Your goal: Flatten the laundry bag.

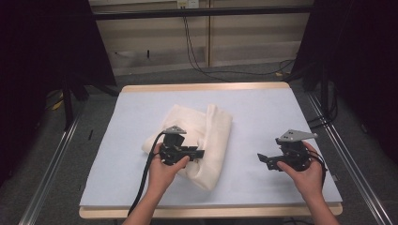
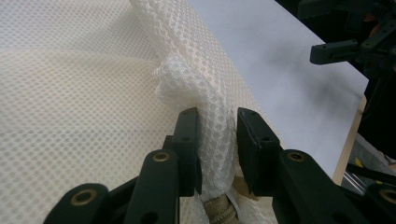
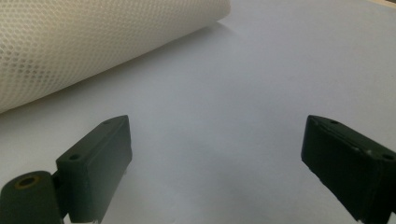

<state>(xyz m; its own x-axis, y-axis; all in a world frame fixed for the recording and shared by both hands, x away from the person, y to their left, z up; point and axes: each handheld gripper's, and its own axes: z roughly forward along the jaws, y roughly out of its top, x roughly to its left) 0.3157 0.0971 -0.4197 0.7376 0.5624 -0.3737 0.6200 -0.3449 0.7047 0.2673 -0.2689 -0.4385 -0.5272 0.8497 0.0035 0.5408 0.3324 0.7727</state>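
A cream-white mesh cloth (image 1: 202,136), loosely folded, is spread over the middle of the pale blue padded table (image 1: 263,117). A raised fold of it is seen between the narrowly parted jaws of the left gripper (image 2: 217,140), touching them. The right gripper (image 3: 215,163) is held with jaws wide apart over bare table, beside the cloth's edge.

Between the black fingers (image 2: 187,140) of the left gripper (image 2: 215,140) runs a fold of cream-white cloth (image 2: 93,93), patterned all over with a fine honeycomb mesh of small dots. The table (image 1: 263,117) beside it is pale blue-grey with a light wood edge. The right gripper (image 3: 212,163) has matt black fingers (image 3: 100,163) with brass-coloured pivots, and a grey plate on top.
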